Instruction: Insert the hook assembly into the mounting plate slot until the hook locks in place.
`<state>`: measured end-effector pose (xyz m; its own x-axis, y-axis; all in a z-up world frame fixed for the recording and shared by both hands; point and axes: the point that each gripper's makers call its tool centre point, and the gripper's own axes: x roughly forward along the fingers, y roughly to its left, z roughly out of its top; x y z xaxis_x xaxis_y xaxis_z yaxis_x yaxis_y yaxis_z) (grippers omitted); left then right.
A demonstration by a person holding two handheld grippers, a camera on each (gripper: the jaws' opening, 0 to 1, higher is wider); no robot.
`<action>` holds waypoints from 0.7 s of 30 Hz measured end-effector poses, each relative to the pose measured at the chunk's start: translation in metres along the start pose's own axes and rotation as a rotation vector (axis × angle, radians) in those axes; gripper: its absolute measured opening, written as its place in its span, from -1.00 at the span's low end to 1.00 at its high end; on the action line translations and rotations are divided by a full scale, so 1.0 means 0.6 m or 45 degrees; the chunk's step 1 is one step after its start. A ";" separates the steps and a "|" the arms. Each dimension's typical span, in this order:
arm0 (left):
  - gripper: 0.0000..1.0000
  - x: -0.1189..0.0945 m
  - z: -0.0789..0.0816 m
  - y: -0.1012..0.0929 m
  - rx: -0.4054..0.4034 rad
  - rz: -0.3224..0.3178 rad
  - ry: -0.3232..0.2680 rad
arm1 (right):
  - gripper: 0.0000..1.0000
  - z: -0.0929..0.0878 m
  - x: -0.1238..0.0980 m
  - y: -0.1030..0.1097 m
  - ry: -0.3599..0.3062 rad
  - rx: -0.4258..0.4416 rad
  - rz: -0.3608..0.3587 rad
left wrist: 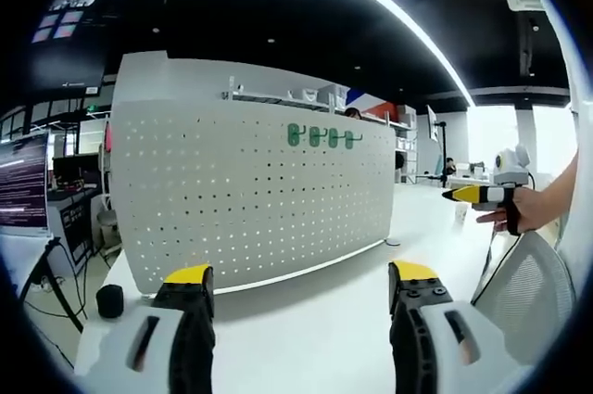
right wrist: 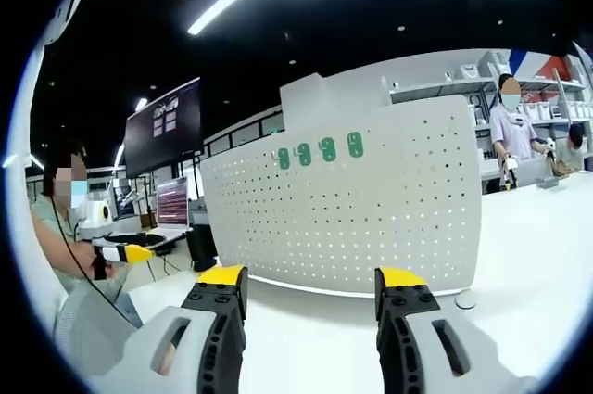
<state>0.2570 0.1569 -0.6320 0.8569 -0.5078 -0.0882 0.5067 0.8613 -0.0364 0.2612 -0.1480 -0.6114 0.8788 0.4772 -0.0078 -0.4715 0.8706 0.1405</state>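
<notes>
A: Hooks (left wrist: 321,137) are sitting in a green row of four near the top of the pegboard (left wrist: 250,199), which is standing upright on the white table (left wrist: 315,320). Right gripper view is showing the same hooks (right wrist: 320,150) on the board (right wrist: 371,199).

B: Grippers?

A: Left gripper (left wrist: 301,287) is hovering over the table short of the board, jaws apart, holding nothing. Right gripper (right wrist: 310,287) is doing likewise. A hand (left wrist: 528,209) is holding the right gripper well off to the side.
</notes>
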 end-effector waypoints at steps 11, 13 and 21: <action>0.59 0.001 0.002 0.004 -0.015 0.018 -0.017 | 0.06 -0.007 -0.003 -0.003 0.014 0.014 -0.007; 0.59 0.001 0.001 0.003 -0.014 0.018 -0.015 | 0.06 -0.005 -0.003 -0.001 0.013 0.012 -0.005; 0.59 0.000 0.002 0.002 -0.013 0.019 -0.013 | 0.06 -0.007 -0.004 0.001 0.019 0.013 -0.001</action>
<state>0.2577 0.1581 -0.6308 0.8652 -0.4952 -0.0786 0.4932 0.8688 -0.0451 0.2589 -0.1483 -0.6154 0.8780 0.4782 -0.0225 -0.4699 0.8699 0.1502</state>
